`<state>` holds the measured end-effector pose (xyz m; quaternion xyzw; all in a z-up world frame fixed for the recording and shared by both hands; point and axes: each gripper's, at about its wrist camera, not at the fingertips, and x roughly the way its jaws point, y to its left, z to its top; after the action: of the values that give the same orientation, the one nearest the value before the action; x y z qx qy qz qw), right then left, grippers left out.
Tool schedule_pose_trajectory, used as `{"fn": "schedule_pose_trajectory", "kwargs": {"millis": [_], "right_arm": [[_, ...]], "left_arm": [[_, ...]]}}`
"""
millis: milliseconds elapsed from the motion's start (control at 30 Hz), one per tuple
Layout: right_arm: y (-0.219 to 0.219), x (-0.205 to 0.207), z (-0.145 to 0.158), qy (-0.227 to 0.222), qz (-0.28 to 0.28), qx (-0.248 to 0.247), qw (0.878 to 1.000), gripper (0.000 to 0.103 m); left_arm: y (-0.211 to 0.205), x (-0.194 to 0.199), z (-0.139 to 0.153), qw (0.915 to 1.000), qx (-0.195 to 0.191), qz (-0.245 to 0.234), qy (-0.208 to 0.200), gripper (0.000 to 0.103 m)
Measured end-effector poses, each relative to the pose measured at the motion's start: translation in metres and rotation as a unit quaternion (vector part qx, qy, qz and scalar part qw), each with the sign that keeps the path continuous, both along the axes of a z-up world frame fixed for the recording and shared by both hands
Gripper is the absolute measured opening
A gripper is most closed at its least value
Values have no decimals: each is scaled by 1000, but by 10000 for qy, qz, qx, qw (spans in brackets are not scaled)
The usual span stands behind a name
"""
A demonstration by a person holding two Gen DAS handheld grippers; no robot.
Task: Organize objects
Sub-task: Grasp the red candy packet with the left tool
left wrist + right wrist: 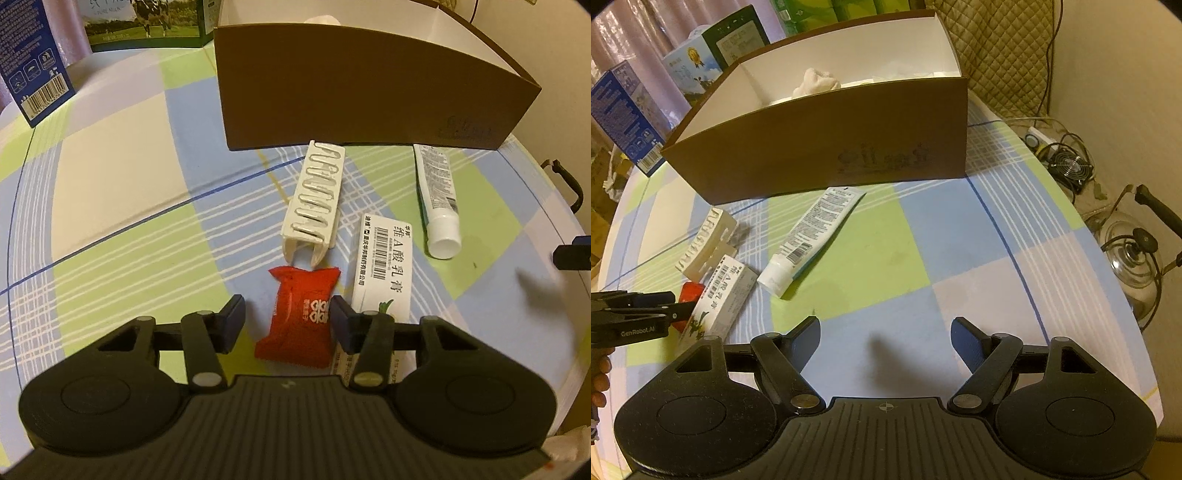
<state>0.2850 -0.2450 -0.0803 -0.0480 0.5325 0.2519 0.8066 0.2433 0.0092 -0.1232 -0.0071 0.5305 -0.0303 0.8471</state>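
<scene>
Red foil marks the packet [298,317], which is framed between the spread fingers of the left gripper [287,320] on a checked tablecloth [122,206]; the right finger's pad is seen at the packet's edge, the left finger stands off it, and whether either one touches cannot be told. Just beyond the packet a cream hair clip [314,201] is laid lengthwise, its prongs toward the packet and its far end close to the box. Beside the packet, on its right, a white carton [384,266] with a barcode and printed characters is set, its near end hidden behind the gripper's right finger. Farther right a white tube [436,201] is laid with its cap toward the camera and its crimped end by the box. A brown cardboard box [369,92], open at the top and white inside, is placed behind all four items; crumpled white material [816,83] is seen within it from the right wrist view. The right gripper [885,338] is held with its fingers wide apart over a bare stretch of cloth, nothing between them, well to the right of the tube. Milk cartons [33,62] are stood at the table's far left. Off the table's right edge, a glass pot lid [1134,258] and a small fan [1071,166] are seen.
</scene>
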Motion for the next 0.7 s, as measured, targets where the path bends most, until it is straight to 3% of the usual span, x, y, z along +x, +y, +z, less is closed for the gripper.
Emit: {"fn": "schedule_pose_trajectory", "kwargs": {"millis": [233,400,700], "right_arm": [[5,7,-4,54,60,-37,10000,75],[13,11,-8,88,149,-59,9998,75],[46,22,-14,-28,402,130,9991,75]], "left_arm": [[-2,4,-6,9999,-44,12,89,42],[2,5,-5,9998,-113,117,74,28],[27,-8,2,9984,-73,554,34,23]]}}
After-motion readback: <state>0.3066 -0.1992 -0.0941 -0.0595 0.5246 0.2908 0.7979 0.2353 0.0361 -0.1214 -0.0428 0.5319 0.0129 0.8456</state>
